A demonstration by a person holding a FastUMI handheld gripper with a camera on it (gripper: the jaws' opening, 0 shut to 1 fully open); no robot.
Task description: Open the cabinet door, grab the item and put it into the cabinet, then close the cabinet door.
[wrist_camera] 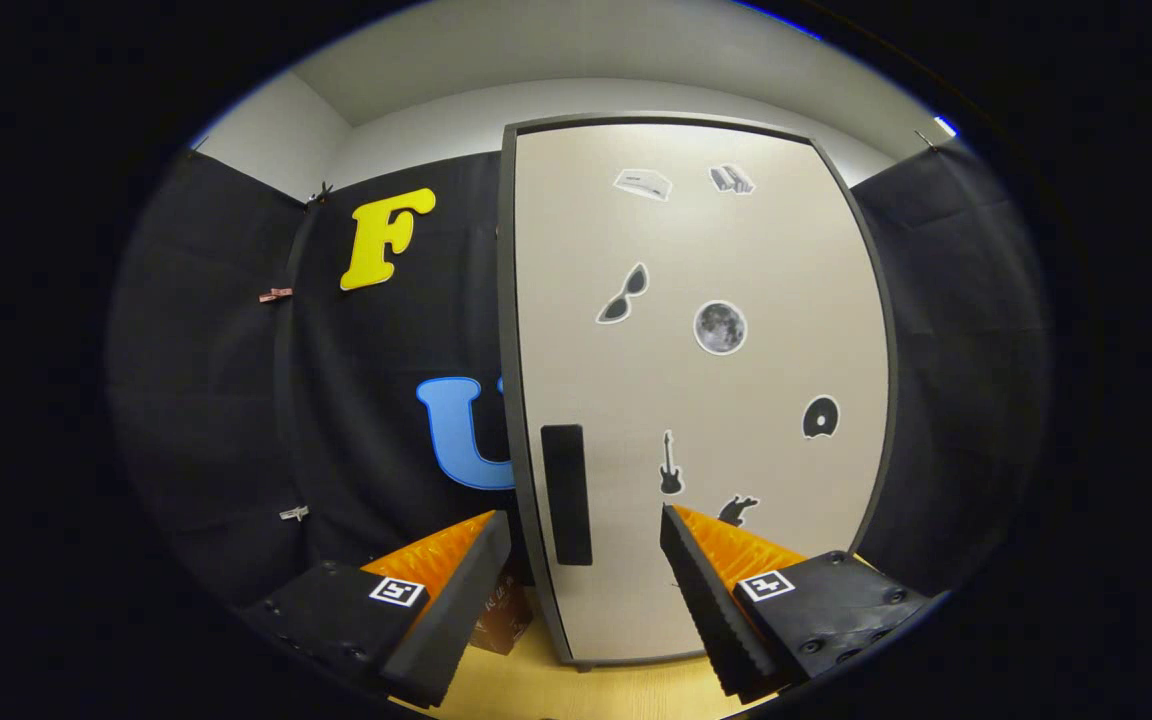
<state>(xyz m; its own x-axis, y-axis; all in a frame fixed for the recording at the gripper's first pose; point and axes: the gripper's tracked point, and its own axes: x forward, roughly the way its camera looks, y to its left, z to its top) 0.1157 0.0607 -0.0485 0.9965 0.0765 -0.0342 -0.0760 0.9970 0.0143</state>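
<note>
Cabinet door (696,390) is shut, standing upright just ahead of the tool (586,540), filling most of the space beyond it. Tool is open, fingers wide apart, nothing btwn them; the gap frames the door's lower part. Left finger (461,590) sits in front of the door's left edge and the wall cloth, right finger (711,590) in front of the door's lower middle. Neither finger touches the door as far as can be told.

Dark rectangular handle (566,495) on the door, vertical, near its left edge, low down, seen btwn the two fingers, closer to the left one.

Door is pale w/ a dark frame and carries several stickers: guitar (671,465) just above the right fingertip, a partly hidden dark one beside it, disc (820,417) further right, moon (720,327) mid-door, sunglasses (623,295) left of the moon, two small ones near the top.

Brown boxy item (506,620) sits on the wooden tabletop (626,690) just left of the cabinet base, partly hidden behind the left finger; details unclear.

Black cloth wall (236,400) hangs on both sides of the cabinet, w/ a few clips (275,295) on the left. Pale room wall and ceiling above.
</note>
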